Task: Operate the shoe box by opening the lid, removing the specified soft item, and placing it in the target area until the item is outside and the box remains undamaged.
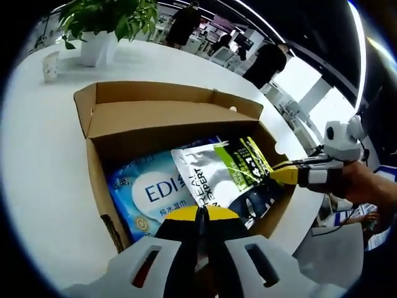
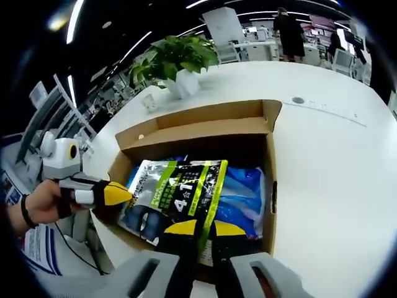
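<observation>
Open cardboard shoe box (image 1: 99,161) seen on white table (image 1: 37,186), lid flap folded back toward far side. Two soft packs held inside: blue wipes pack (image 1: 146,192) at left, silver-green pouch (image 1: 232,171) laid partly over it at right. Left gripper (image 1: 200,218) seen at bottom, yellow-tipped jaws drawn together at box's near edge. Right gripper (image 1: 282,174), held by hand (image 1: 366,183), seen at right, yellow tip touching pouch's right edge. Potted plant (image 1: 102,28) and paper cup (image 1: 49,65) stood beyond box.

brown cardboard box (image 1: 149,118), blue-white pack (image 1: 149,192), silver-green-black pouch (image 2: 180,189)
</observation>
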The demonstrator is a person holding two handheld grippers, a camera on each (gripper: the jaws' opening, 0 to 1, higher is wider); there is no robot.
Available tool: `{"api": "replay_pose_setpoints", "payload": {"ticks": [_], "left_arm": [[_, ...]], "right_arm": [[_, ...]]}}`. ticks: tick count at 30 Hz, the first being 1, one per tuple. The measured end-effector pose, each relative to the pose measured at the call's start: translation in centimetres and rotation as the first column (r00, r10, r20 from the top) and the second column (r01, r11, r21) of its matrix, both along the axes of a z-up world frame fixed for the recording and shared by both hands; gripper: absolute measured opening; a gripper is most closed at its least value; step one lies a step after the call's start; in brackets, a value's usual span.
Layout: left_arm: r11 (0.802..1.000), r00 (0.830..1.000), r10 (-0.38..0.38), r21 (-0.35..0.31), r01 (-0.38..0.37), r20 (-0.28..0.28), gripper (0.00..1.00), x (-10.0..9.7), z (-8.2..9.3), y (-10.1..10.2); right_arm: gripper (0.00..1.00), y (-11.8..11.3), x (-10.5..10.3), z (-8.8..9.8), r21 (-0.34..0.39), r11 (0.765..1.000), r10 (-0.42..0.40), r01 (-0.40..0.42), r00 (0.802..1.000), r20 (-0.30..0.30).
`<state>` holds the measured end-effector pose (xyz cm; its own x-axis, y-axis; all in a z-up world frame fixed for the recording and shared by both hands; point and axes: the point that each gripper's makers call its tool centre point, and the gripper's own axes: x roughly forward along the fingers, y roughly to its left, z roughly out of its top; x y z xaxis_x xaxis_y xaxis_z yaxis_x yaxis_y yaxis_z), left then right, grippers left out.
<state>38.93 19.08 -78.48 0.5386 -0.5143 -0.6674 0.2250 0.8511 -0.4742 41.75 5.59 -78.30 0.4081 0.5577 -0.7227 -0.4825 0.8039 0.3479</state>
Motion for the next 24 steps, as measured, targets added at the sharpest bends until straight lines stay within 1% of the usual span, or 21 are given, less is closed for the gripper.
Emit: {"api": "replay_pose_setpoints", "payload": {"ticks": [6,9,13,18,21,24], "left_arm": [[1.000,1.000,-0.011,-0.017,0.011,0.014,0.00,0.1,0.8,-0.7],[1.000,0.999,-0.020,-0.012,0.021,0.026,0.00,0.1,1.3,-1.2],[0.999,0.999,-0.032,-0.015,0.032,0.040,0.00,0.4,2.1,-1.7],[0.998,0.996,-0.058,-0.012,0.059,0.064,0.00,0.9,3.3,-3.0],[0.997,0.994,-0.080,-0.011,0.081,0.080,0.00,1.3,4.1,-4.1],[0.995,0.990,-0.101,-0.008,0.102,0.095,0.00,1.6,4.7,-5.2]], "right_arm": [[0.00,-0.3,0.8,0.5,0.014,1.000,-0.002,0.002,1.000,0.023],[0.00,-0.6,1.1,1.2,0.028,0.999,-0.019,0.018,0.999,0.035],[0.00,-1.1,0.8,2.3,0.057,0.998,-0.039,0.037,0.998,0.043],[0.00,-2.3,0.8,3.5,0.080,0.995,-0.065,0.059,0.996,0.066],[0.00,-3.6,0.8,4.3,0.102,0.991,-0.099,0.091,0.993,0.071],[0.00,-4.9,0.7,4.7,0.116,0.986,-0.129,0.121,0.989,0.073]]}}
